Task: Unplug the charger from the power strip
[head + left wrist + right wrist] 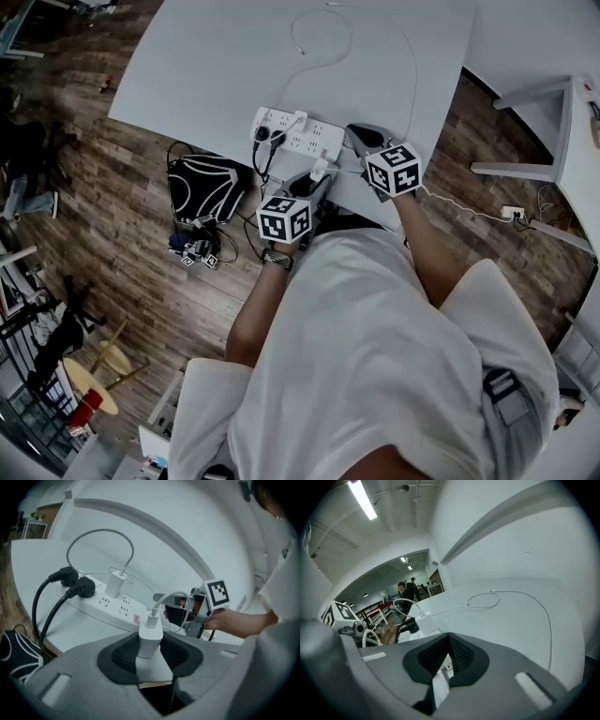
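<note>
A white power strip [298, 134] [110, 603] lies near the front edge of the white table [216, 66]. Two black plugs [75, 584] and a white charger [115, 584] [424, 620] sit in it. My left gripper [316, 180] [150, 644] is shut on a second white charger [320, 170] [151, 631]. That charger is clear of the strip, and its cable loops off to the right. My right gripper [362, 138] [174, 611] [449, 637] hangs by the strip's right end. Its pads meet at the tips, and only a white sliver shows through the slit behind them.
A long thin white cable [323, 37] [497, 597] curls over the far part of the table. A black bag [208, 186] lies on the wooden floor at the left, a small wall-type socket [512, 213] at the right. White furniture [539, 131] stands right.
</note>
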Available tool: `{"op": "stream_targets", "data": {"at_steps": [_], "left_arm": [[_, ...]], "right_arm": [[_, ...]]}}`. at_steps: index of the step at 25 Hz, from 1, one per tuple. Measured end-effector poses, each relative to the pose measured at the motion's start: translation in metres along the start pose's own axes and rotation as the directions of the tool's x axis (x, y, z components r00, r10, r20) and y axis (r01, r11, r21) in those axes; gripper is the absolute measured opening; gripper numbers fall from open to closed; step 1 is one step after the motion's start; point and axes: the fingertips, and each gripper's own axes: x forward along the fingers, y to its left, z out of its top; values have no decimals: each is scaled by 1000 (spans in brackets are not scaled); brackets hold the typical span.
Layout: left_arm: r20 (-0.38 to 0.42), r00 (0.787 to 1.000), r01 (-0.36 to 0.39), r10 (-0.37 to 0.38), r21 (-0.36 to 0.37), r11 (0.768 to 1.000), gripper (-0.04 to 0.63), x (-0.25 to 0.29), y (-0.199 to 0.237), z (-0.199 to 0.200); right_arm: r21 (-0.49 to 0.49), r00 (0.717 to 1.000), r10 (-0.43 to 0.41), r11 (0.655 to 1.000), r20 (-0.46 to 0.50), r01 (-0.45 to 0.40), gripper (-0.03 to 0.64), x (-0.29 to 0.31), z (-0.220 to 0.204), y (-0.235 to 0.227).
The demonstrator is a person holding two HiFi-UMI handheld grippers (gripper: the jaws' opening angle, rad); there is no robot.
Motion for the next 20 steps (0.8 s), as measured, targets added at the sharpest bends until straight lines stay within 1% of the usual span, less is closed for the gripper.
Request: {"op": "stream_targets", "data": {"at_steps": [3,6,8,9,12,16,18,20], "left_arm": [[27,999,31,-28,-97,995,144,-1,3,-2],[45,999,22,-17,-133,991,144,0,8,-2],[36,999,-12,17,-132,991,144,0,15,-3],[28,999,-27,30,-130,991,155,0,19,-4],[10,999,-49,50,-126,991,164,-1,23,-7],[-9,994,-111,111,-74,991,195,-1,28,-4],[-25,992,-123,122,-54,991,206,-2,31,-1],[-35,992,-125,123,-50,991,209,-3,34,-1]], "right_arm": [[4,1000,-4,1000,18,4,2,-5,3,3],[7,1000,-9,1000,23,9,2,-7,3,3],[11,1000,-15,1000,22,14,2,-7,3,2],[14,1000,-17,1000,21,16,2,-6,2,3],[18,1000,-22,1000,15,21,2,-9,0,5],[24,999,-40,999,21,40,2,-14,1,5],[27,998,-55,998,26,54,2,-16,4,6],[27,997,-67,997,29,66,2,-20,5,8]]}}
